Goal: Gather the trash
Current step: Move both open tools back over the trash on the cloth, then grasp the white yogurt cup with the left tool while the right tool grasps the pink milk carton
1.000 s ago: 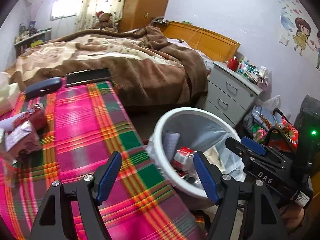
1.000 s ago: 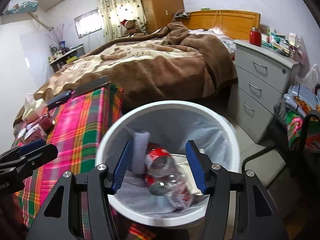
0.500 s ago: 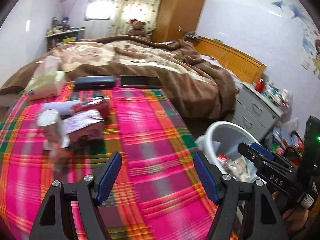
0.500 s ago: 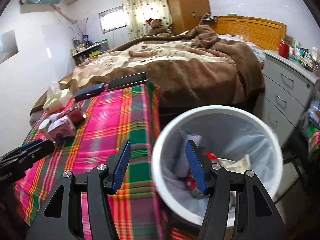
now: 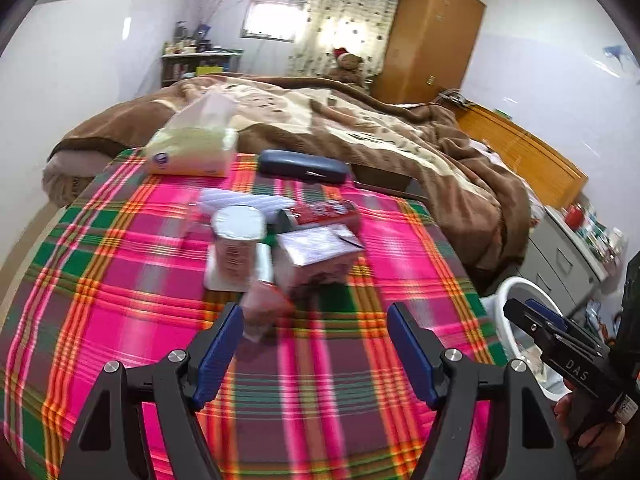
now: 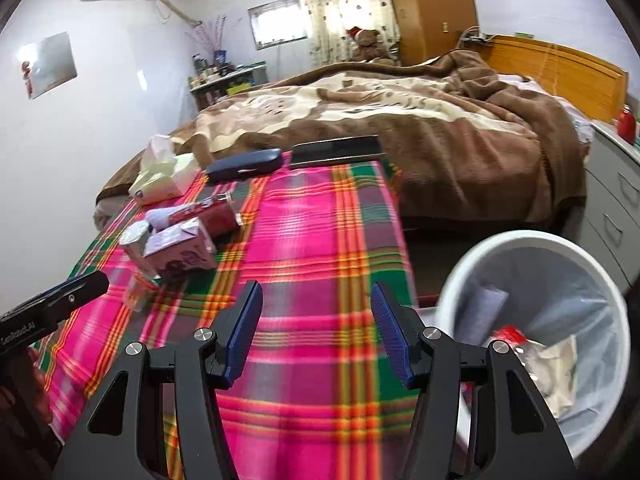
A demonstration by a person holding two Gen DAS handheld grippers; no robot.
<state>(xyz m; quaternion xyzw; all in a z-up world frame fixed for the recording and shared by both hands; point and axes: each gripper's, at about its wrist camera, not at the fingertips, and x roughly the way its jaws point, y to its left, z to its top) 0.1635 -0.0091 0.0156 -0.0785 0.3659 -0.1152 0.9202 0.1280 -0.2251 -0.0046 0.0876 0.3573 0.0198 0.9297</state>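
A heap of trash lies on the plaid tablecloth [image 5: 160, 280]: a foil-lidded cup [image 5: 236, 240], a crumpled drink carton [image 5: 316, 256], a red wrapper [image 5: 324, 210] and a clear plastic bottle [image 5: 264, 304]. My left gripper [image 5: 314, 356] is open and empty, just short of the bottle. My right gripper [image 6: 316, 336] is open and empty over the cloth, left of the white lined bin [image 6: 532, 320], which holds several pieces of trash. The heap also shows in the right wrist view [image 6: 176, 248].
A tissue pack [image 5: 192, 148], a dark glasses case [image 5: 302, 166] and a flat black device [image 6: 336, 152] lie at the table's far edge. A bed with a brown blanket [image 6: 400, 112] stands behind. A grey dresser [image 6: 616, 200] is beyond the bin.
Both grippers have swung left from over the bin to above the table. The trash heap has come to the middle of the left wrist view, closer to the left gripper.
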